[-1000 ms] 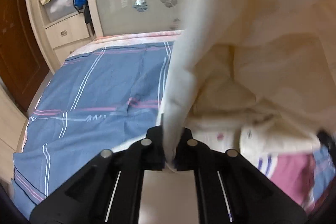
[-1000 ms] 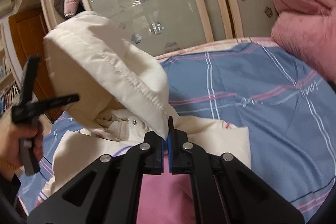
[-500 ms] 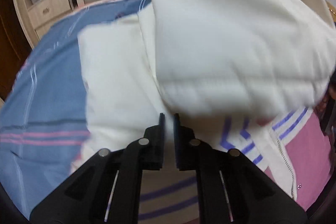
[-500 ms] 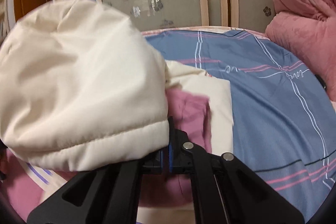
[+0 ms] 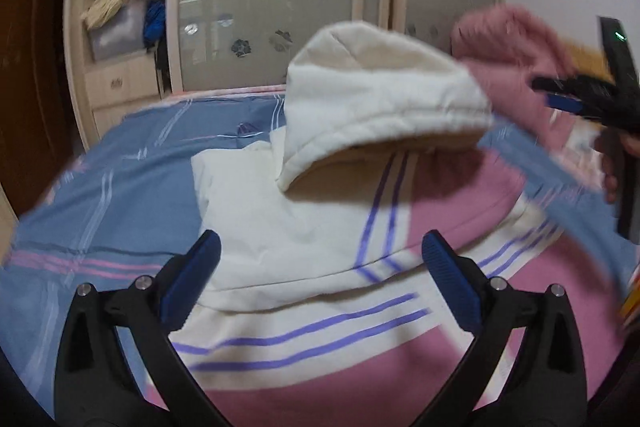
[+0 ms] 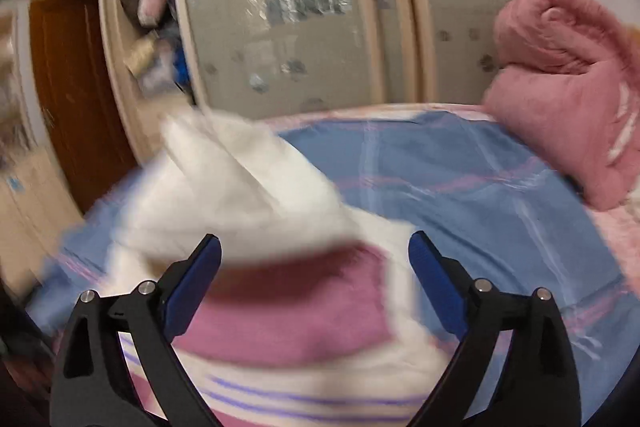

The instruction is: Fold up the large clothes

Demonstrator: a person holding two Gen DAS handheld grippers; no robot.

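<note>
Both tools have just let go: the left tool [image 5: 320, 259] and right tool [image 6: 314, 255] stand wide apart, nothing between their jaws. The cream and pink hooded jacket [image 5: 320, 239] lies mid-bed on the blue bedsheet [image 5: 120, 195], its hood [image 5: 380, 95] dropping over the body, so this fold looks nearly finished.

Both the left gripper [image 5: 320, 267] and the right gripper [image 6: 316, 263] tilt slightly downward, their jaws having just sprung wide apart and clasping nothing.
</note>
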